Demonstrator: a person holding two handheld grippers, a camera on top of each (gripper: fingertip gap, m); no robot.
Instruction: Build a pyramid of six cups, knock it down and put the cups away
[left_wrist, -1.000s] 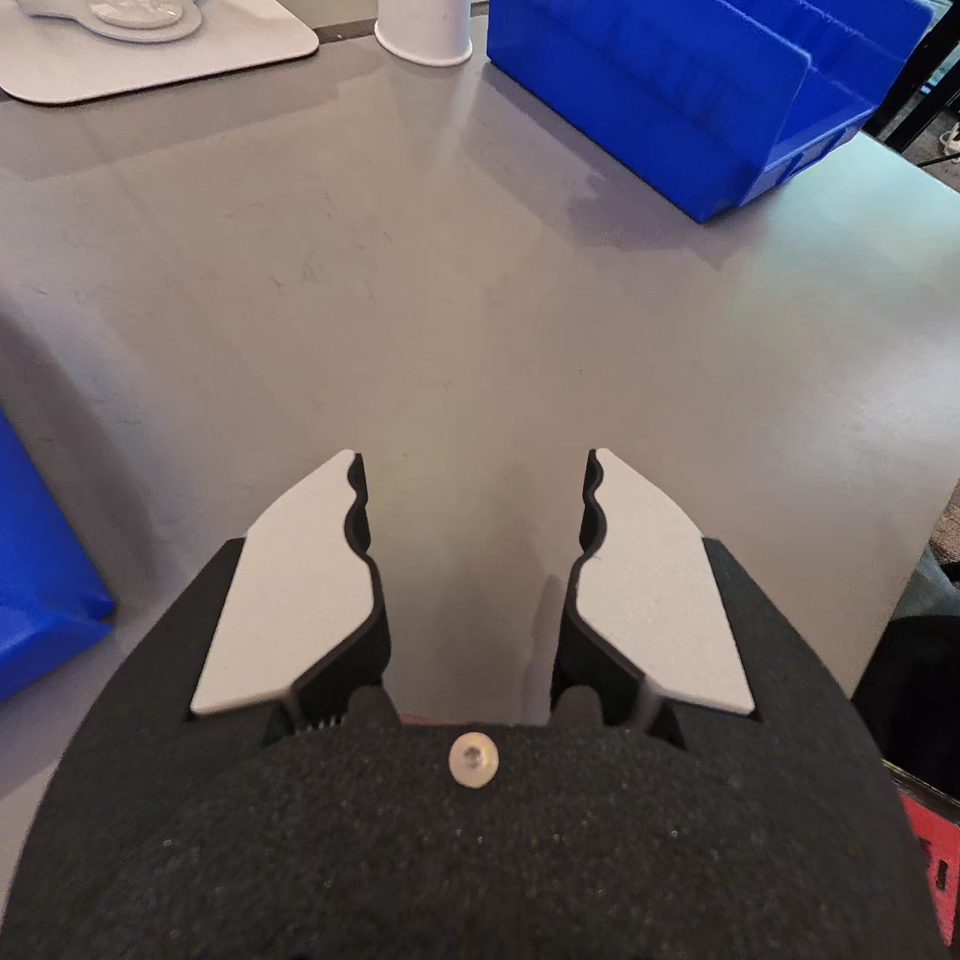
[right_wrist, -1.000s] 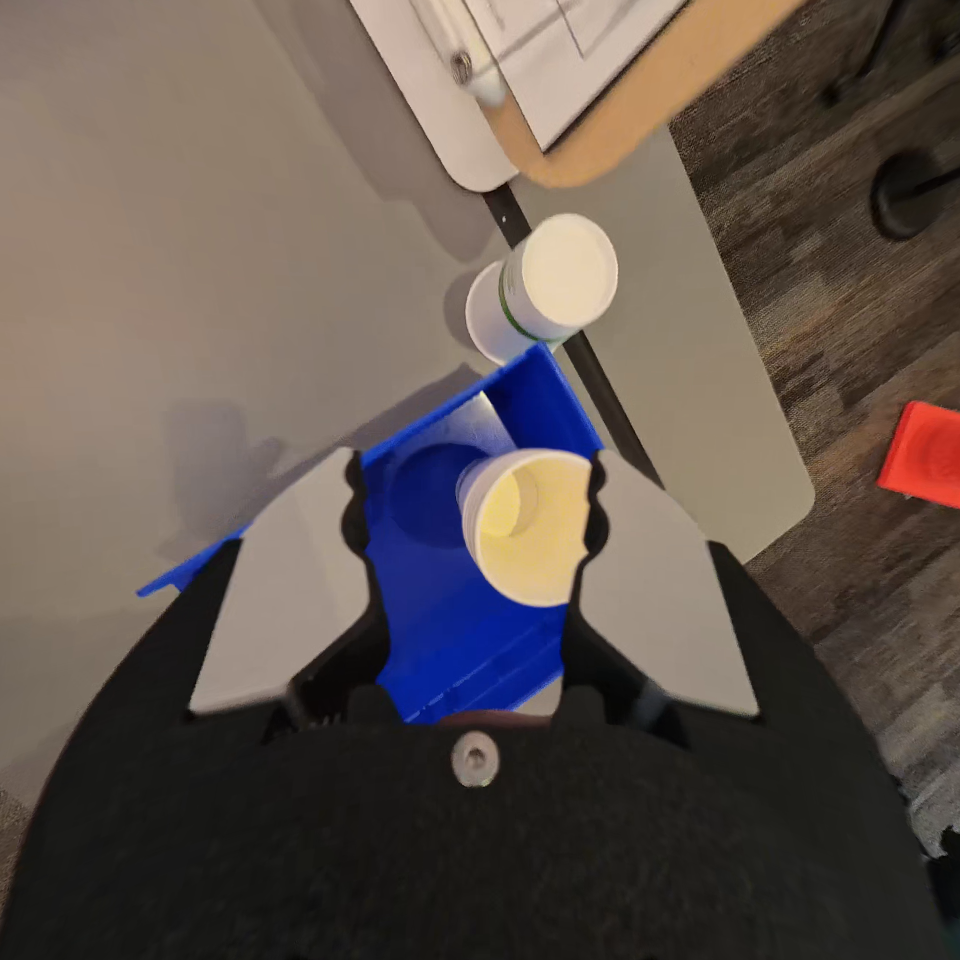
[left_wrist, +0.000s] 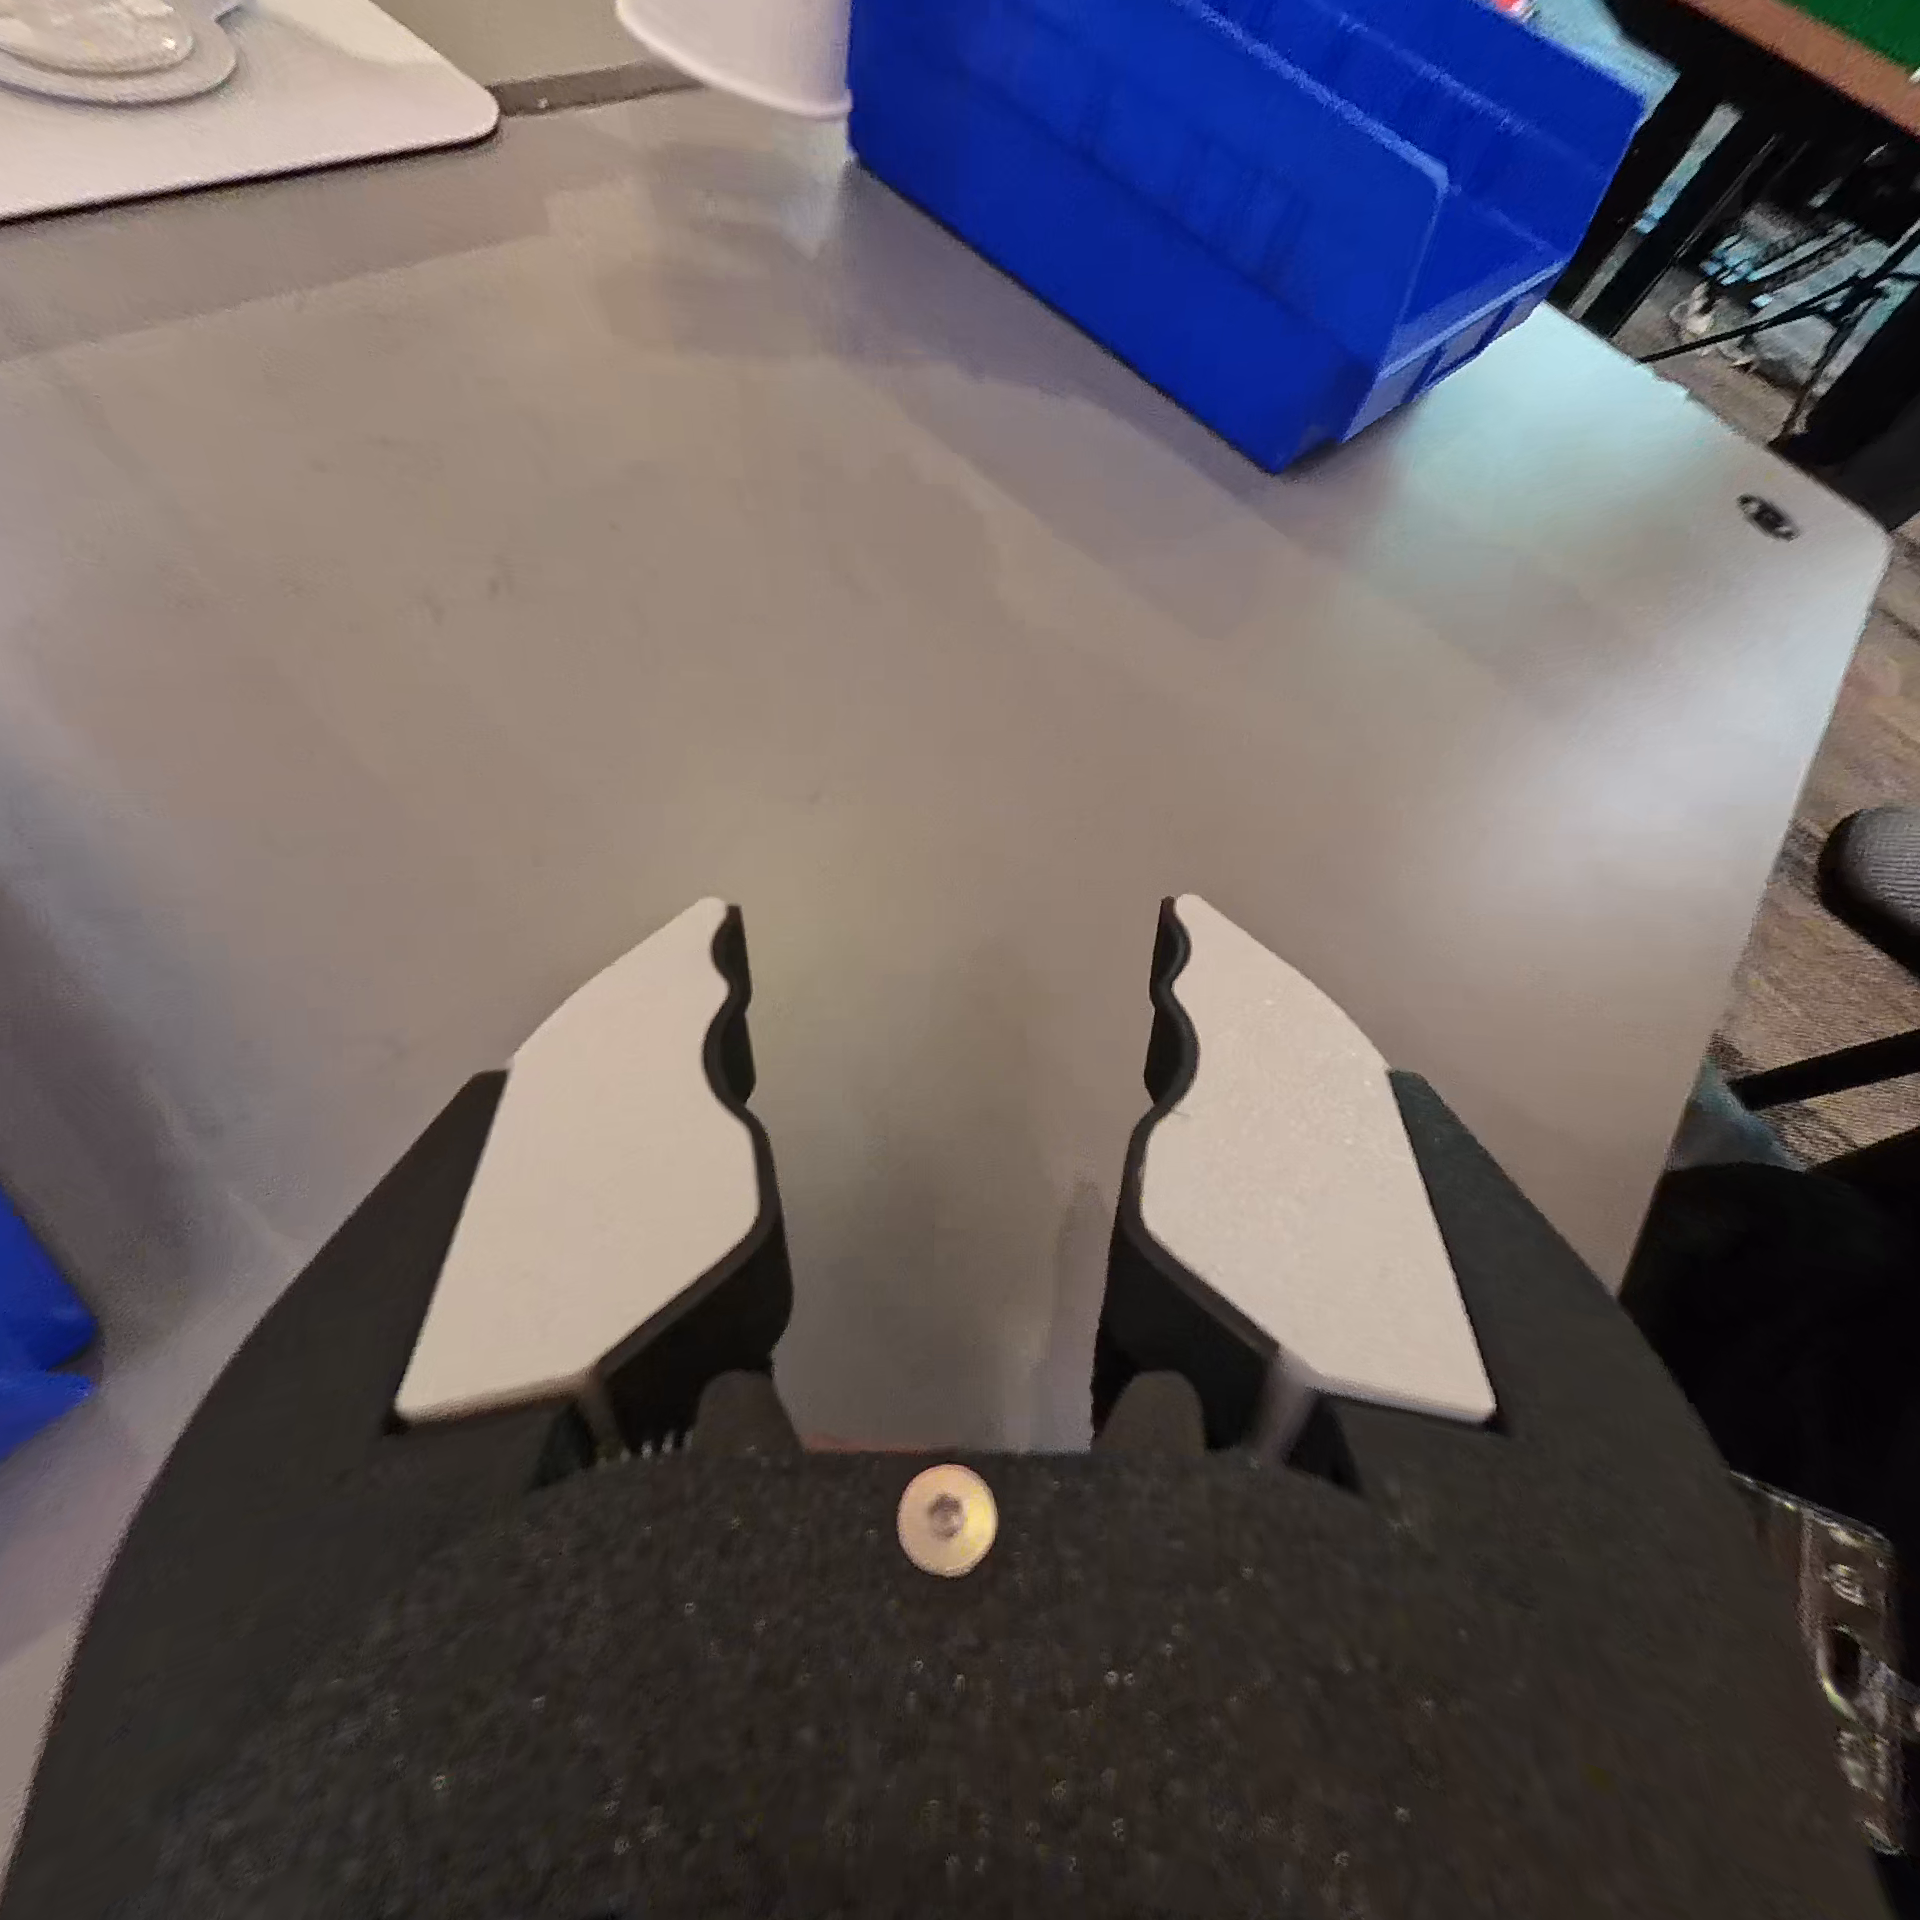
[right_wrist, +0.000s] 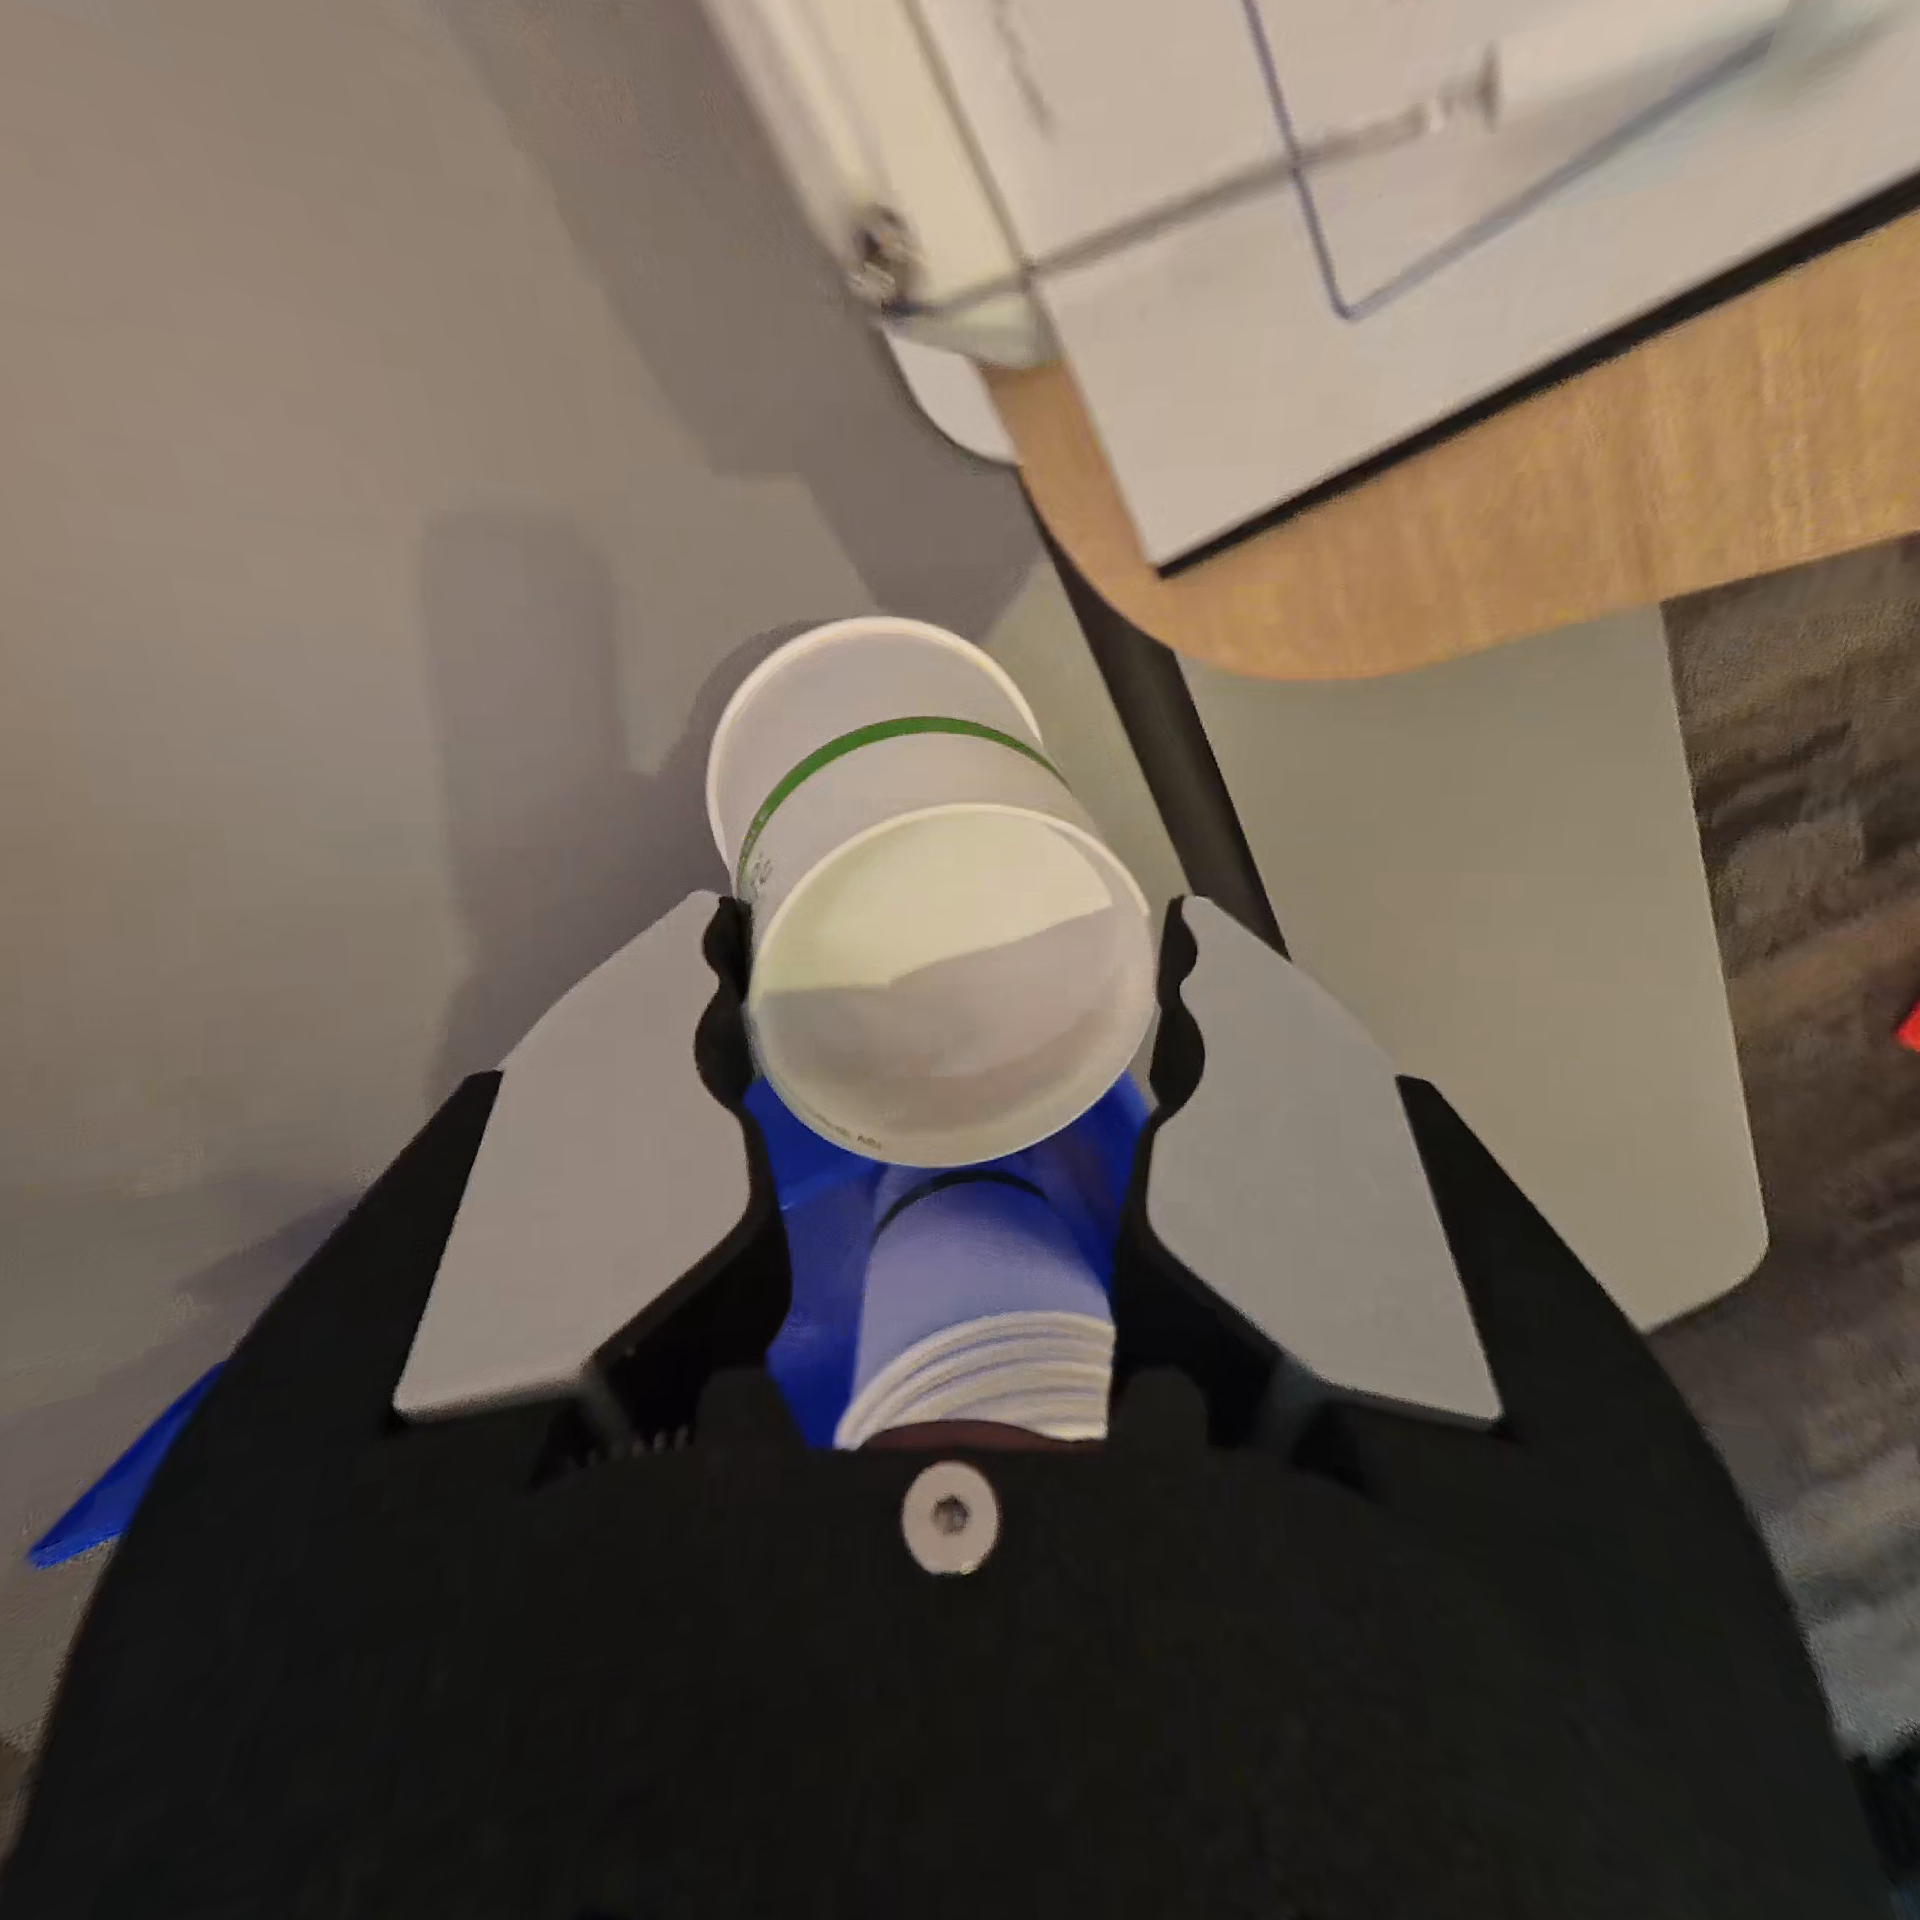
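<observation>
In the right wrist view, at the bottom centre between the finger bases, a nested stack of white paper cups (right_wrist: 977, 1340) lies inside the blue plastic bin (right_wrist: 821, 1278); only a small part of the bin shows there. Just above it, in the middle of the frame, the right gripper (right_wrist: 951, 997) has its jaws set wide, and an upside-down white paper cup with a green ring (right_wrist: 935, 914) stands between the tips. Its flat base faces the camera. The left fingertip (right_wrist: 727, 977) seems to touch the cup wall, but on the right side I cannot tell if there is contact, so the grip is not sure. Farther, in the upper right, a wooden board (right_wrist: 1455, 499) carries white sheets.

In the left wrist view, the left gripper (left_wrist: 951, 997) is at the lower centre with its jaws wide and nothing between them, over the bare grey table (left_wrist: 727, 623). Beyond it, in the upper right, stands the same kind of blue bin (left_wrist: 1226, 208), and the cup's rim (left_wrist: 748, 52) is touching its left side at the top edge.

The risk, I think: the thin paper wall may dent if the jaws press hard, or the cup may tip against the bin and roll toward the table edge if only one finger pushes it.
</observation>
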